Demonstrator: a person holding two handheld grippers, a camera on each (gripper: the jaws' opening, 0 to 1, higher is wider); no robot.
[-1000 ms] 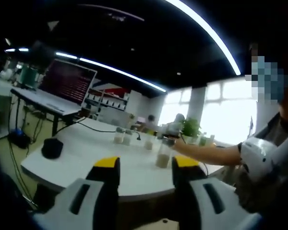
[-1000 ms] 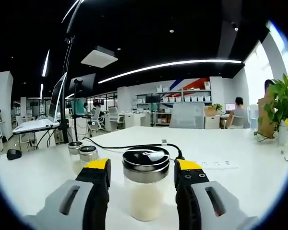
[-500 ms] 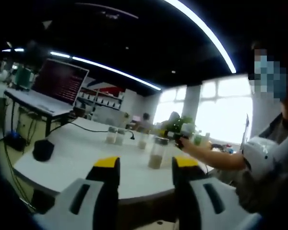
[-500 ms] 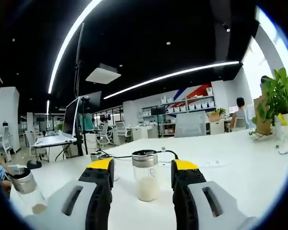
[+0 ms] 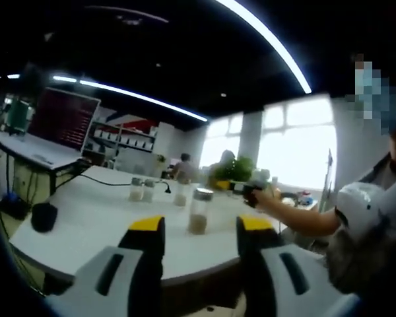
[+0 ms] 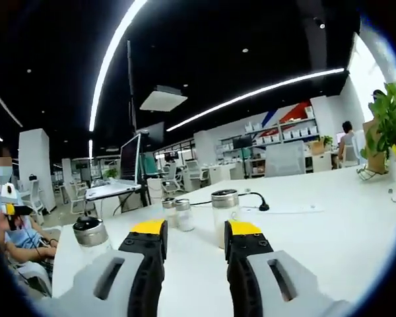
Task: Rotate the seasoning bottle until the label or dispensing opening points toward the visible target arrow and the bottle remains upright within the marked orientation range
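I have the big white table (image 6: 330, 218) under both cameras, a laptop (image 5: 53, 125) on a stand off to its far side, and a black cable (image 6: 247, 196) trailing across the top toward the jars. In the left gripper view the person's arm reaches out over the table from the right, holding the right gripper (image 5: 245, 189), which looks small and dark against the bright windows. The left gripper (image 5: 193, 228) hangs back off the near edge of the table, jaws spread with nothing between them. The right gripper (image 6: 195, 231) is over the tabletop, its yellow-tipped jaws likewise parted and empty. The seasoning bottle (image 6: 225, 214), a clear jar with a metal cap and pale contents, stands upright just beyond the right jaw tip, its long axis vertical; from this camera it sits a shade right of the gap between the jaws, partly hidden behind the right one, and I judge it apart from them, not touching. Two smaller shakers (image 6: 177, 212) stand together further back to the left, and another capped jar (image 6: 92, 238) stands nearer on the left. The right gripper is clearly the nearer one, so I would nudge it rightward and forward to centre the bottle before closing. I cannot make out a label, an opening or any target arrow from here.
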